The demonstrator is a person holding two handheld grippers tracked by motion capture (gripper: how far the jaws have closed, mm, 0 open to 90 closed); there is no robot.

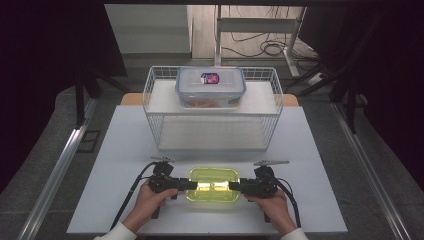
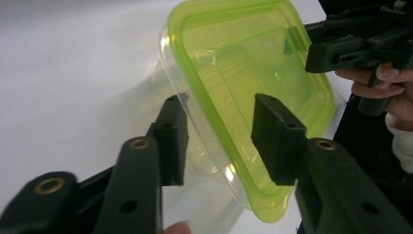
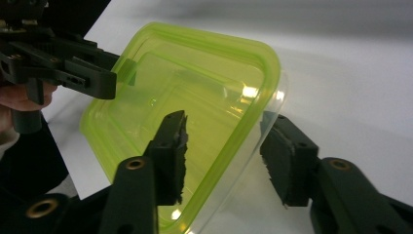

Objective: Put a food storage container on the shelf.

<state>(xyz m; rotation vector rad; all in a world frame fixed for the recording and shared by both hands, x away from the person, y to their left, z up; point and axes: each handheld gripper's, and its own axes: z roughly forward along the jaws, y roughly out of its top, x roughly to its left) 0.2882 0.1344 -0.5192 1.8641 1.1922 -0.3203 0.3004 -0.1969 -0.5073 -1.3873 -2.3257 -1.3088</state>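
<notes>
White table (image 1: pixel 125 150): green-lidded container (image 1: pixel 213 184), long axis left-right.

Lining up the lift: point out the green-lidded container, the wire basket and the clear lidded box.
green-lidded container (image 1: pixel 213 184): high view, lid centre.
wire basket (image 1: pixel 212 114): high view, front top rim.
clear lidded box (image 1: pixel 210 82): high view, lid.

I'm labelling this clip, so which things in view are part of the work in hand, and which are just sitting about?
In the work:
- clear plastic container with a green lid
- left gripper, jaws either side of the container's end
- right gripper, jaws either side of its other end

Sitting about:
- white wire basket
- clear lidded food box with blue clips on the basket
</notes>
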